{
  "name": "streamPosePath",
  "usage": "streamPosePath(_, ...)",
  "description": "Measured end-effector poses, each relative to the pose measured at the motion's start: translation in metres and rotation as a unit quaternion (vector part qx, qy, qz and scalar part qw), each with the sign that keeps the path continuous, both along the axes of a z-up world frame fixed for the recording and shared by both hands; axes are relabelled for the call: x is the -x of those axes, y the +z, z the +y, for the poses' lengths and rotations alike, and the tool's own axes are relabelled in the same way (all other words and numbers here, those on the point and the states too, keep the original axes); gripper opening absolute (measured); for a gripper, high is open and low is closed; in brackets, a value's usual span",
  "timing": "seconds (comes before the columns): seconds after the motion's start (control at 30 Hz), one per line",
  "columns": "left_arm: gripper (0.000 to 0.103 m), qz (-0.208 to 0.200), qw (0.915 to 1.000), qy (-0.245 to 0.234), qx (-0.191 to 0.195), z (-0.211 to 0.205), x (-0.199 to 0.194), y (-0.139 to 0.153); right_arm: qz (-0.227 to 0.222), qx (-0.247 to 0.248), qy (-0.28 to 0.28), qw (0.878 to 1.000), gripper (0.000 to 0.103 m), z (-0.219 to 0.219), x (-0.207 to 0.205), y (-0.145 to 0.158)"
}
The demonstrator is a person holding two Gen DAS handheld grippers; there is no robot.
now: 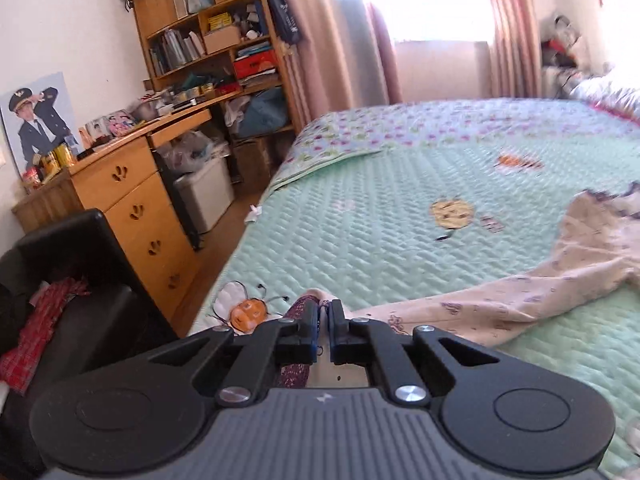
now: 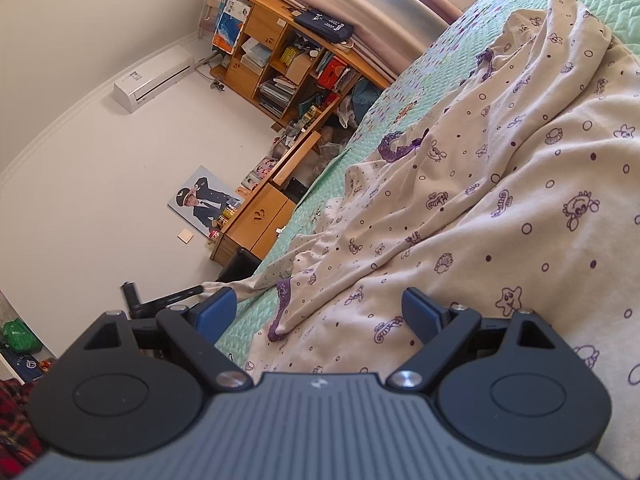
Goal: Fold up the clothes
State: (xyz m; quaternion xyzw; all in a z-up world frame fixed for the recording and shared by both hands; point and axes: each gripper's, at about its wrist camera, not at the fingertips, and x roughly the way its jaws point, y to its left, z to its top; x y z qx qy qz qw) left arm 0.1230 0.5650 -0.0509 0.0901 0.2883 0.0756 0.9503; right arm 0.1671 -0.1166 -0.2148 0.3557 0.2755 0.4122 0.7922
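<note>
On the green quilted bedspread the cream printed garment lies rumpled. The left gripper is pinched tight on its purple-trimmed cuff, so a thin bite may slip. The right gripper gapes wide, holding nothing; fabric could bunch between its 2 pads.

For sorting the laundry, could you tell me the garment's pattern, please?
Cream cotton garment with purple cartoon sea creatures and circles; right wrist view.

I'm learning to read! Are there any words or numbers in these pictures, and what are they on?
No text here can be read.
Blue bag hanging by the curtain: white print, too blurred.
Yellow box on the shelf: print too small.
Air conditioner: label too small.
</note>
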Motion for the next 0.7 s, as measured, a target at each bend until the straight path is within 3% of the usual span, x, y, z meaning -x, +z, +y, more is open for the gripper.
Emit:
streamPosePath(0.17,0.005,0.036,0.9989,-0.021,0.019,-0.009,0.05,-0.028,-0.001,0.0,0.0,1.0,0.09,0.001,0.0,0.0)
streamPosePath(0.3,0.006,0.085,0.9956,0.004,0.038,-0.012,0.081,-0.066,-0.001,0.001,0.0,1.0,0.09,0.001,0.001,0.001)
streamPosePath(0.43,0.011,0.065,0.9917,0.04,0.103,-0.008,0.108,-0.069,-0.005,0.018,0.0,1.0,0.09,0.004,0.002,0.003)
streamPosePath(0.53,0.033,0.011,0.9806,0.073,0.181,0.003,0.125,-0.062,-0.005,0.021,0.0,1.0,0.09,0.004,0.002,0.004)
streamPosePath(0.6,0.063,-0.026,0.9673,0.104,0.23,0.011,0.122,-0.055,-0.005,0.021,0.0,1.0,0.09,0.004,0.002,0.004)
streamPosePath(0.7,0.071,-0.068,0.9485,0.145,0.273,0.022,0.106,-0.049,-0.005,0.02,0.0,1.0,0.09,0.004,0.002,0.003)
